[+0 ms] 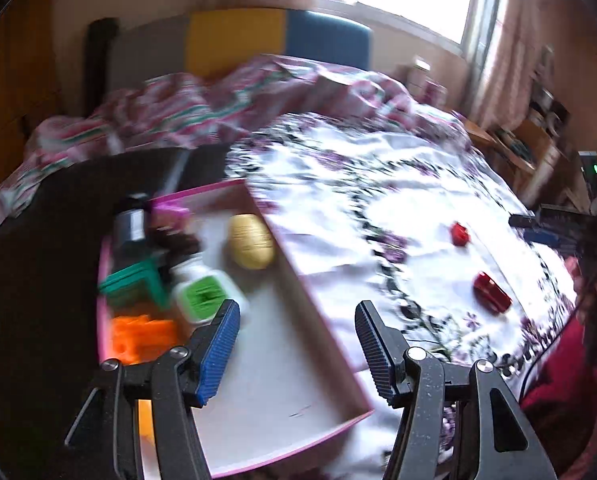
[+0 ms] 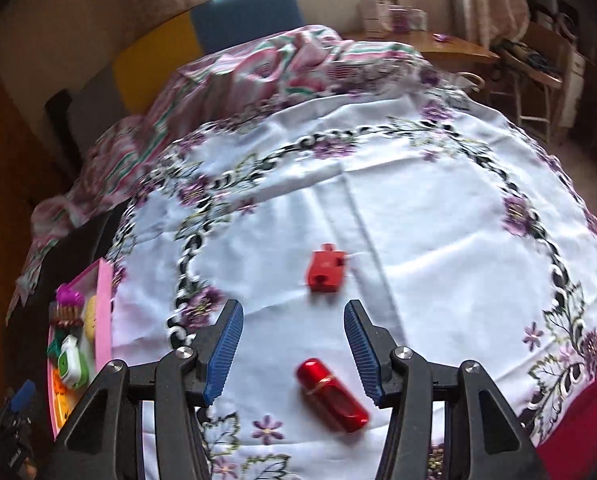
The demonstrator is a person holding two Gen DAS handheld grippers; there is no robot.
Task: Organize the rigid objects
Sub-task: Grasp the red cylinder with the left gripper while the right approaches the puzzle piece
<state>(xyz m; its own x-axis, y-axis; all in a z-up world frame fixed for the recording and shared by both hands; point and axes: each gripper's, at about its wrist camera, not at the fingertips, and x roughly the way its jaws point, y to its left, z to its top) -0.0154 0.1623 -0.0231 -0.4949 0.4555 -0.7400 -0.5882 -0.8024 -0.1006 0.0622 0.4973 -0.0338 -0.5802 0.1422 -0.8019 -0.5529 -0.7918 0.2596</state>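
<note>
Your left gripper [image 1: 296,344] hangs over the pink tray [image 1: 322,320], fingers apart and empty. Your right gripper [image 2: 294,346], fingers parted, holds nothing above the red cylinder [image 2: 332,396], which lies well apart from that tray.

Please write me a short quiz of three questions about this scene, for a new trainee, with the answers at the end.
1. True or false: the left gripper holds a red thing between its jaws.
2. How many red things lie on the cloth, outside the box?
3. Which of these is in the box? A) a green-lidded container B) a red cylinder C) a red block

Key:
1. False. Its jaws stand open and empty above the box.
2. Two: the red cylinder and the red block.
3. A. The green-lidded container lies there beside a yellow thing; the right gripper, jaws open, hovers over the cylinder.
</note>
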